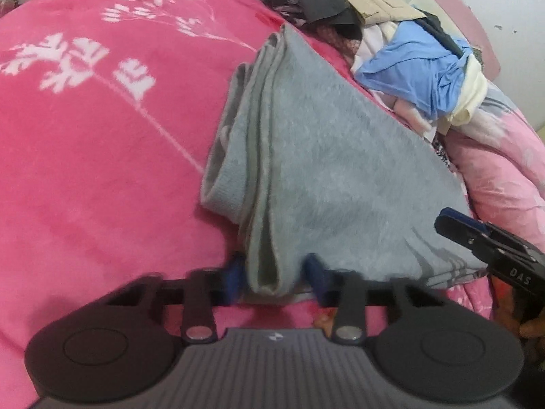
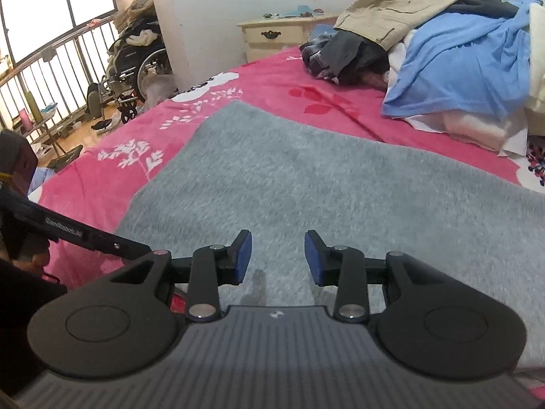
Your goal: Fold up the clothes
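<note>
A grey fleece garment (image 1: 327, 170) lies folded on the bed, over a pink blanket (image 1: 102, 156) printed with white sprigs. In the left wrist view its stacked layers show along one side as long ridges, and a bunched fold at its near end sits between the blue pads (image 1: 235, 276) of the left claw (image 1: 275, 277); the pads stand on either side of that fold and look pressed against it, though blur softens the contact. In the right wrist view the same garment spreads as a broad grey sheet under the right claw (image 2: 278, 259), whose blue pads stand apart over the fleece with nothing between them.

The right claw reaches into the left wrist view at the garment's near right corner (image 1: 490, 242); white letters on its black arm read "DAS". The left claw's arm crosses the left edge of the right wrist view and bears a line of small white writing too blurred to read.

Toward the head of the bed a heap of unfolded clothes (image 2: 442, 54) lies, with a blue shirt (image 2: 460, 68) and tan trousers (image 2: 385, 13) on top. Beyond the bed stand a cream nightstand (image 2: 276, 35) and a wheelchair (image 2: 136, 68) near barred windows.
</note>
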Tool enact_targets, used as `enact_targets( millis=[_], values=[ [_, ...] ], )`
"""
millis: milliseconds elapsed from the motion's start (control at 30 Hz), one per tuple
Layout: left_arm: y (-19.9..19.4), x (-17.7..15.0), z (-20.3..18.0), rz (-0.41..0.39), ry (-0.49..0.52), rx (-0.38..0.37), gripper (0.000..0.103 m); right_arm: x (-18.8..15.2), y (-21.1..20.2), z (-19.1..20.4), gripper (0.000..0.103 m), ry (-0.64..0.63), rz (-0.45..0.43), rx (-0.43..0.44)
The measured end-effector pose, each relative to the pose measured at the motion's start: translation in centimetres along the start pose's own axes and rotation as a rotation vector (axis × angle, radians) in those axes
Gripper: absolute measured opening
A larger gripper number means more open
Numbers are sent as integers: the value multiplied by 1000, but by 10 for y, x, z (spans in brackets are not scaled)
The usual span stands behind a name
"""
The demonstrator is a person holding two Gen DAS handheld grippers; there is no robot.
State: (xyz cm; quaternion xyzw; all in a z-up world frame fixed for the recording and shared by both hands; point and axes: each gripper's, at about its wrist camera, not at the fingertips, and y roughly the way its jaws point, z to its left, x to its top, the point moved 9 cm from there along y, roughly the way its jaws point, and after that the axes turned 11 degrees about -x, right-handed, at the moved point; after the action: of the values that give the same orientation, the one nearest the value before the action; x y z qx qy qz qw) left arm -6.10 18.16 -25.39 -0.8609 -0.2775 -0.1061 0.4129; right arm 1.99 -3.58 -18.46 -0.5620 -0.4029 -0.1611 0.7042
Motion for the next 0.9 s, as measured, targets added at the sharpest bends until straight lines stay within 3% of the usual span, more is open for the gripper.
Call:
enact_targets(
  millis=[67, 167, 267, 300, 433, 533, 667, 800, 900],
  values=[
    [-4, 3, -1, -14, -60, -23, 16, 0, -1, -3, 35, 12, 3, -8],
    [-27, 22, -16, -99, -70, -62, 15, 2, -5, -7, 36, 26, 1, -25],
    [-50, 42, -33, -189, -16, -91, 15, 5, -8, -9, 40, 37, -12, -23],
    [-50, 43, -32, -191, 2, -81, 15, 6, -8, -8, 40, 38, -13, -23],
    [-14, 23, 11, -59, -81, -13, 14, 2, -4, -7, 40, 38, 8, -22],
    [-13, 22, 9, -70, -68, -28, 15, 8, -1, -5, 40, 36, 16, -6],
    [-13, 20, 5, -61, -54, -26, 15, 52, 15, 9, 40, 63, 0, 113],
    [-17, 18, 5, -51, -51, -16, 15, 102, 68, 32, 40, 70, 60, 231],
    [-16, 18, 7, -42, -51, 0, 17, 116, 107, 59, 40, 8, 173, 346]
  ],
)
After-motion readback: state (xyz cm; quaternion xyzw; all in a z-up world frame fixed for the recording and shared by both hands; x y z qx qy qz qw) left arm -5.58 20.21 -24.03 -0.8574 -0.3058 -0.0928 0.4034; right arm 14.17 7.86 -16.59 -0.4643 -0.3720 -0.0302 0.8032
